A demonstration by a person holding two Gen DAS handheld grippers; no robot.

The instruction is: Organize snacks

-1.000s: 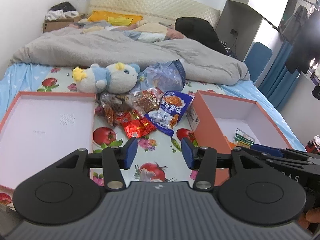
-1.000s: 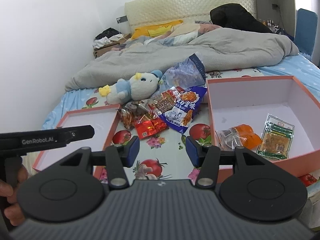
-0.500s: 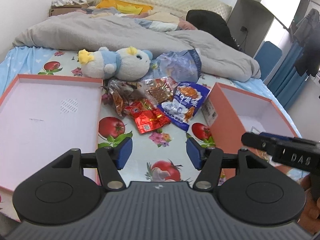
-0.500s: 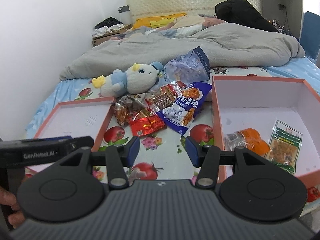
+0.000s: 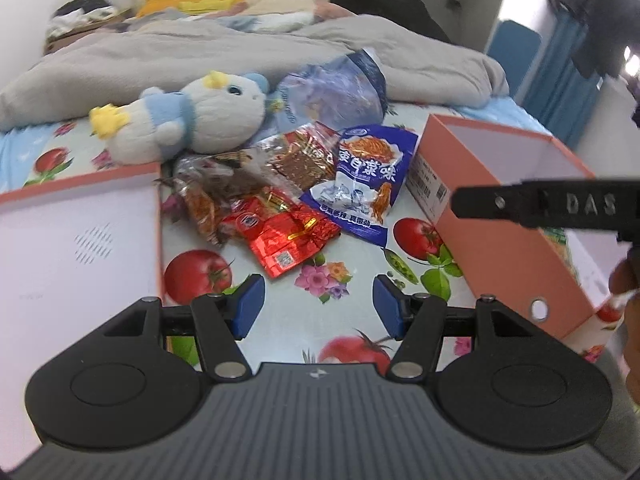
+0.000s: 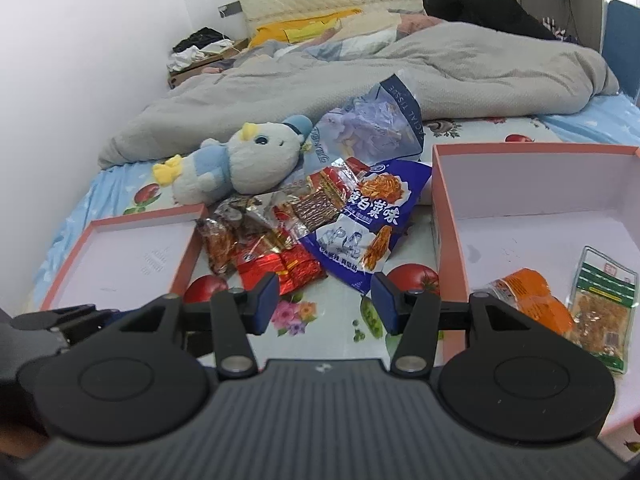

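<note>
left claw [image 5: 318, 307] released, empty, hovering near red foil snack packet [image 5: 280, 236] | right claw [image 6: 325, 301] released, empty, lining up on same pile | blue printed snack bag [image 6: 362, 220] lying mid-bed between shallow pink lid [image 6: 120, 256] and deep pink cardboard box [image 6: 448, 240] | orange packet [image 6: 532, 300] sitting inside box, so judging sorting part done

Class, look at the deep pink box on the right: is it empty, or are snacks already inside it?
Not empty. The deep pink box holds two snacks: an orange packet and a green-edged clear packet, on its white floor.
</note>
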